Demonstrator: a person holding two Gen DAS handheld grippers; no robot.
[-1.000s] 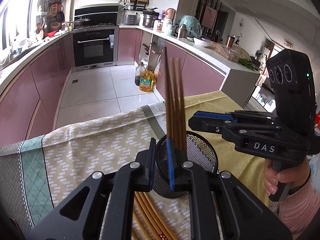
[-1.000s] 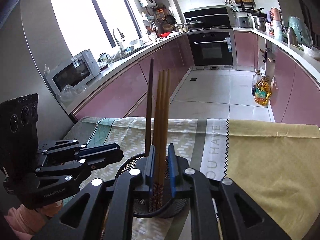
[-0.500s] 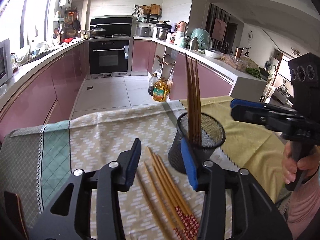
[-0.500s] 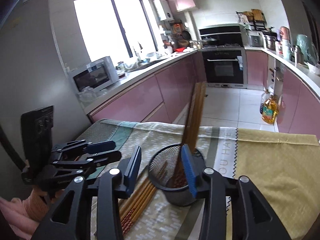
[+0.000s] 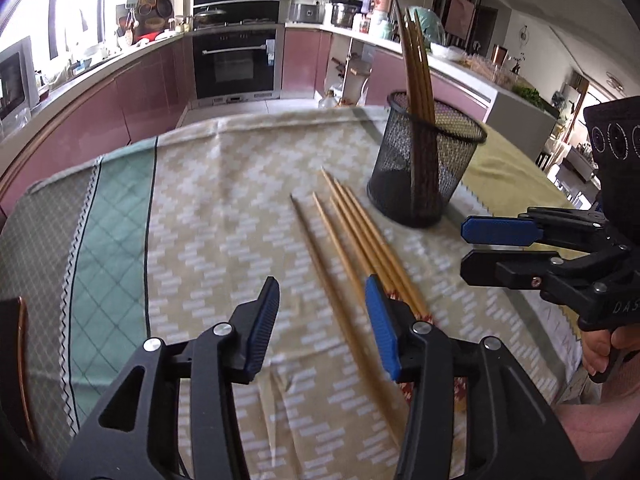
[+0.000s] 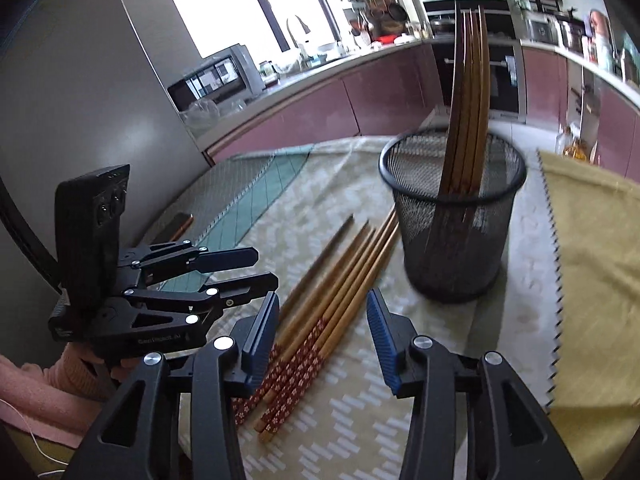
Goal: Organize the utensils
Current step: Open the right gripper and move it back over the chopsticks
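Note:
A black mesh cup (image 5: pixel 427 164) (image 6: pixel 456 216) stands on the patterned cloth with several wooden chopsticks (image 5: pixel 418 64) (image 6: pixel 466 92) leaning in it. Several more chopsticks (image 5: pixel 360 240) (image 6: pixel 320 300) with red patterned ends lie flat on the cloth beside the cup. My left gripper (image 5: pixel 322 320) is open and empty above the loose chopsticks; it also shows in the right wrist view (image 6: pixel 248 268). My right gripper (image 6: pixel 320 340) is open and empty above their red ends; it also shows in the left wrist view (image 5: pixel 480 244).
The table carries a beige and teal patterned cloth (image 5: pixel 208 208) and a yellow cloth (image 6: pixel 596 248) to the right. A dark flat object (image 6: pixel 176 226) lies at the table's left edge. Pink kitchen cabinets (image 5: pixel 152 96) and an oven (image 5: pixel 236 64) stand behind.
Both grippers have opened, let go of the cup and the chopsticks in it, and drawn back. The loose chopsticks on the cloth now lie under both grippers.

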